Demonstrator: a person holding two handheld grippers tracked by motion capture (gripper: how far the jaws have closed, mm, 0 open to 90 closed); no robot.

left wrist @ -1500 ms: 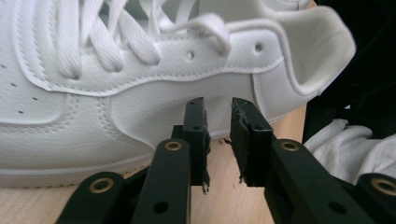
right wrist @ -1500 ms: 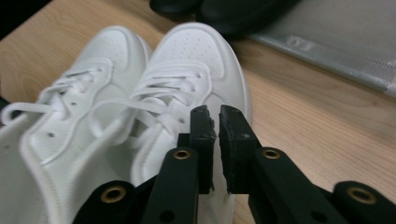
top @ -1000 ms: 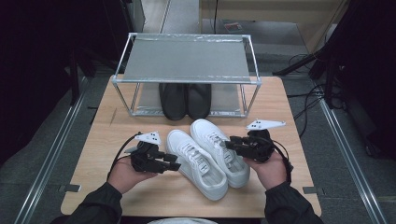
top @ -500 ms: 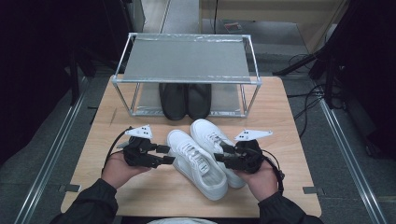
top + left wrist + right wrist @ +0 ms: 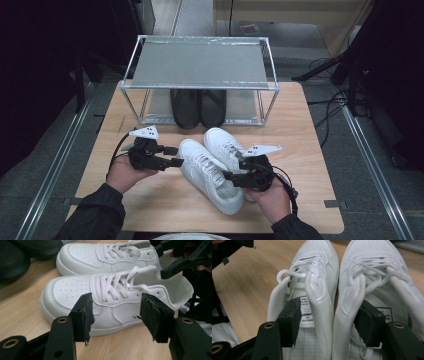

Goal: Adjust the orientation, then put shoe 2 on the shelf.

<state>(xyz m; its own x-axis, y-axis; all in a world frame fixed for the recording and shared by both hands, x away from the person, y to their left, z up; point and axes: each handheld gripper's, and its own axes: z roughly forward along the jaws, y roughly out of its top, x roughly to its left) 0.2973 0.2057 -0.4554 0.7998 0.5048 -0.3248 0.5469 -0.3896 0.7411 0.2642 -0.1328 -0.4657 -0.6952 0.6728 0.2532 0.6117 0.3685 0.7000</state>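
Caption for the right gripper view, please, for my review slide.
Right gripper, jaws apart, one pad inside each of the two white sneakers, straddling their adjoining collars on the wooden table.

Left hand-held gripper jaws spread wide, just been opening — nothing pinched, pads clear of the near white sneaker, which lies on its sole on the wooden counter. Second white sneaker just behind it. Black shoes top left. Right hand-held gripper at the sneakers' heel ends.
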